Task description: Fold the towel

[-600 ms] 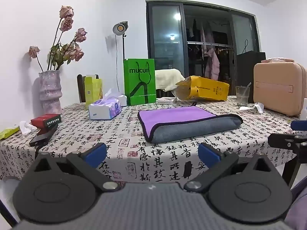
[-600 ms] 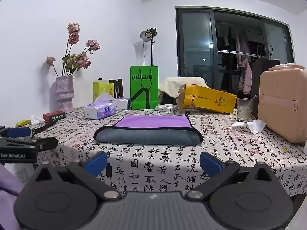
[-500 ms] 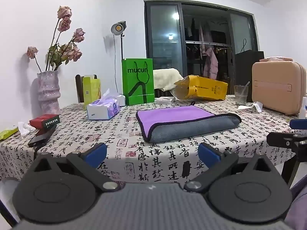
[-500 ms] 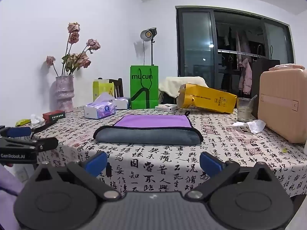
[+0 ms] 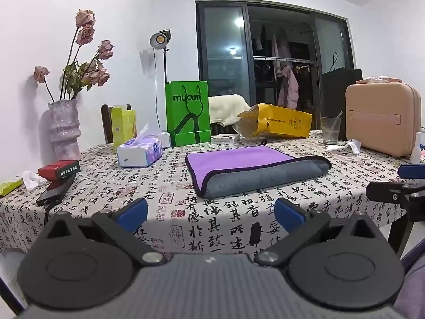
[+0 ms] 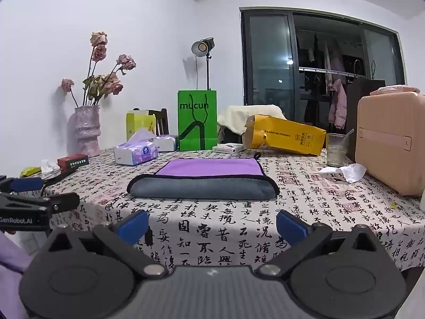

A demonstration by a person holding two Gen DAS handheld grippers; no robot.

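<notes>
The left gripper (image 5: pixel 209 211) hangs off the near edge of the table (image 5: pixel 164 186), its blue-tipped fingers (image 5: pixel 131 210) spread wide with nothing between them. The right gripper (image 6: pixel 211 222) is in the same pose, also short of the near edge, spread and empty. Each shows in the other's view: the right one at the far right of the left wrist picture, the left one at the far left of the right wrist picture, both well apart from the cloth

Beyond them, in the middle of the patterned tablecloth, lies the towel (image 6: pixel 203 179). It is already folded over on itself: a purple face on top, a grey face wrapping round the near fold, and a dark trim along the edges. The near fold looks rounded and plump, and the outline is a tidy rectangle lying flat

Round it stand a tissue box (image 5: pixel 139 152) to the left, a green bag (image 6: pixel 196 121) and a yellow bag (image 6: pixel 285 138) behind, a glass (image 6: pixel 336 150) and a tan case (image 6: pixel 390 143) to the right; none touches the towel

Judging from this, the folding looks done or nearly so. With both grippers empty and drawn clear, what is left is at most one more fold in half, or a pat to flatten the bulging near edge
</notes>
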